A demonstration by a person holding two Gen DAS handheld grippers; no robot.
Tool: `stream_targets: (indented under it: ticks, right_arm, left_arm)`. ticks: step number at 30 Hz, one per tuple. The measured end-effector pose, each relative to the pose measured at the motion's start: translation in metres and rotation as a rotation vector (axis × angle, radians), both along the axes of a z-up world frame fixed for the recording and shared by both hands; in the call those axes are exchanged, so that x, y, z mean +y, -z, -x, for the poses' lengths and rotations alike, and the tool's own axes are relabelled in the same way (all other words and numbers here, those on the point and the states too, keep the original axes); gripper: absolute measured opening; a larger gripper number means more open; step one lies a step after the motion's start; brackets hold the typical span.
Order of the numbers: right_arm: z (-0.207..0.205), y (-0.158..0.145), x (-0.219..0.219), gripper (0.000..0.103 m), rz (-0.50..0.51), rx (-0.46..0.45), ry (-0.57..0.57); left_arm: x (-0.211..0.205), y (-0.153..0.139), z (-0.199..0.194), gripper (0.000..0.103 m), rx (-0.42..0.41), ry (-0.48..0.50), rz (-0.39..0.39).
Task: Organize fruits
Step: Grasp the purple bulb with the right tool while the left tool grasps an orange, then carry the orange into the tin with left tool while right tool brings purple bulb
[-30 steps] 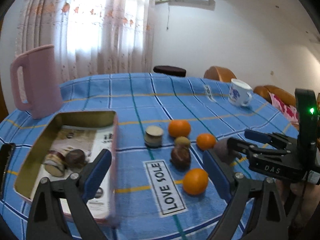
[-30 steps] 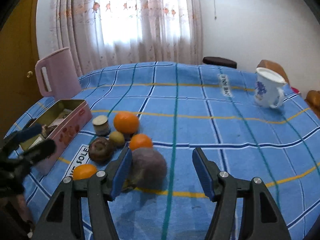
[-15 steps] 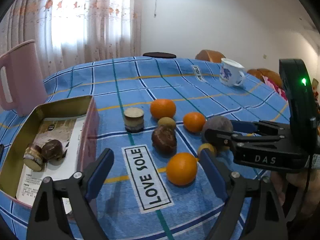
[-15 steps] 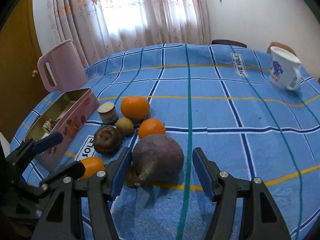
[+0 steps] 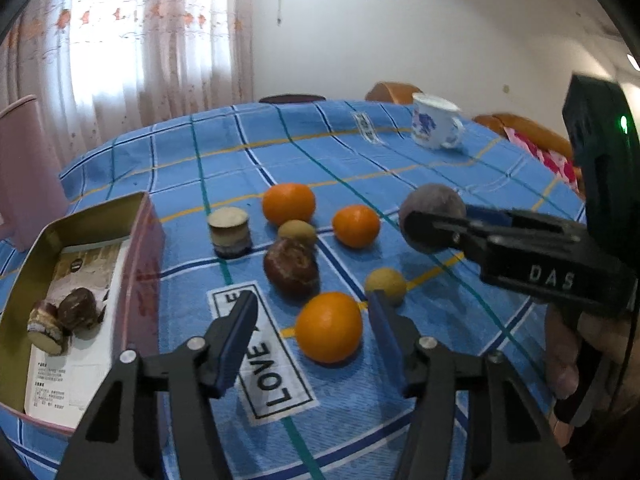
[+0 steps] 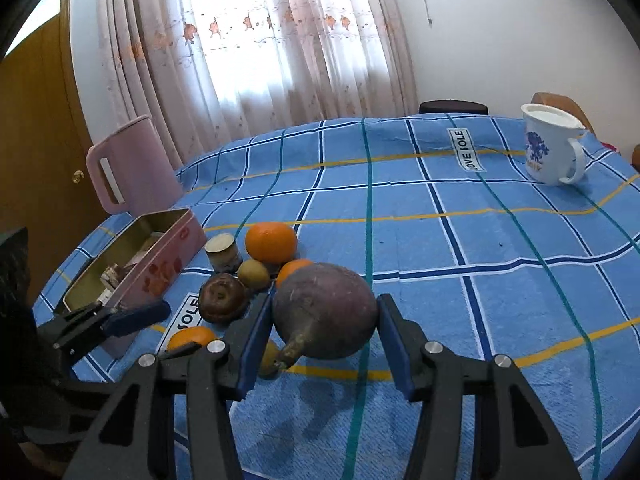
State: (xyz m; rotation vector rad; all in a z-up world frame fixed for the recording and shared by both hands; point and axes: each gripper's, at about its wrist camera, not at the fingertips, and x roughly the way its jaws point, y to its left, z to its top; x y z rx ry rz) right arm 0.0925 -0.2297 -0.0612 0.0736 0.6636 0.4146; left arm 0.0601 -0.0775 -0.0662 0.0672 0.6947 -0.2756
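The worktop [image 5: 420, 168] wears a blue checked cloth, and the fruit lies in a loose cluster beside the open pink tin [image 5: 148, 240].

The left tongs [image 5: 312, 320] have just been closing, and the nearest orange [image 5: 329, 326] sits on the cloth between the blue pads [image 5: 240, 332]. A gap shows on each side of it, so the tongs are released around it and grip nothing. Just beyond that orange, farther from the tin's near end, lie a dark brown fruit [image 5: 291, 267] and a small yellowish fruit [image 5: 386, 285]. Behind them are a greenish-brown fruit [image 5: 298, 231], two more oranges [image 5: 289, 203] [image 5: 356, 226] and a short cut piece with a pale top [image 5: 230, 232]. Inside the tin two brown pieces [image 5: 64, 318] rest on a printed sheet.

The right tongs [image 6: 324, 336] have also been closing; a large purple-brown rounded fruit with a stub stem [image 6: 325, 312] lies between their pads, on the far side of the cluster from the tin. The pads stand right at its flanks; whether they press on it I cannot tell.

A pink jug [image 6: 132, 164] stands behind the tin, and a white cup with blue print [image 6: 550, 148] sits well apart from it, at the far edge of the worktop.
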Motion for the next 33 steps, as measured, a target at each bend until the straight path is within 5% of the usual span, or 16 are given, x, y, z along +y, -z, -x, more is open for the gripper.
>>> stream_targets:
  ticks: [5,8,10,22,33]
  right_arm:
    - [-0.001,0.000,0.000,0.054,-0.012,0.004,-0.010]
    - [-0.004,0.003,-0.001,0.054,-0.018,0.024,-0.019]
    - [-0.004,0.003,-0.001,0.054,-0.020,0.024,-0.019]
    - [0.007,-0.004,-0.001,0.054,-0.033,-0.049,-0.030]
    - [0.017,-0.010,-0.004,0.054,-0.050,-0.117,-0.043]
  left_arm:
    - [0.003,0.005,-0.010,0.059,0.072,0.018,0.037]
    - [0.001,0.007,-0.010,0.045,0.082,0.028,0.036]
    - [0.001,0.007,-0.007,0.038,0.068,0.035,0.037]
    - [0.012,-0.007,0.013,0.037,-0.096,-0.036,0.066]
    - [0.024,-0.015,0.019,0.037,-0.166,-0.072,0.134]
